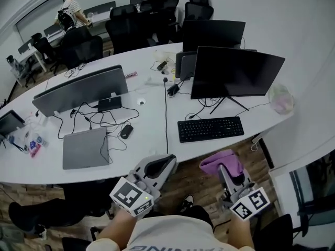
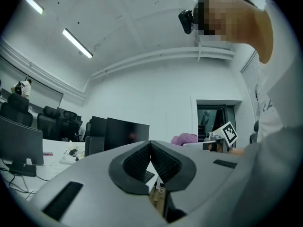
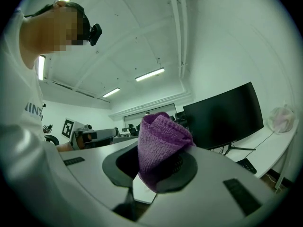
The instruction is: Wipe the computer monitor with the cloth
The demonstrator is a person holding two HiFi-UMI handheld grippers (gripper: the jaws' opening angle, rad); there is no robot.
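The black computer monitor (image 1: 235, 72) stands on the white desk (image 1: 152, 135) behind a black keyboard (image 1: 210, 128); its dark screen also shows in the right gripper view (image 3: 225, 115) and, smaller, the left gripper view (image 2: 127, 132). My right gripper (image 1: 226, 166) is shut on a folded purple cloth (image 1: 222, 162), held low in front of the desk edge; the cloth (image 3: 161, 141) bulges out of the jaws. My left gripper (image 1: 159, 165) hangs beside it with its jaws pressed together and nothing between them (image 2: 150, 148).
A second monitor (image 1: 81, 90), a closed grey laptop (image 1: 85, 148), a mouse (image 1: 126, 131) and loose cables lie on the desk's left half. A pale bag (image 1: 281, 99) sits at the right end. Office chairs (image 1: 141, 22) and a person (image 1: 70, 14) are behind.
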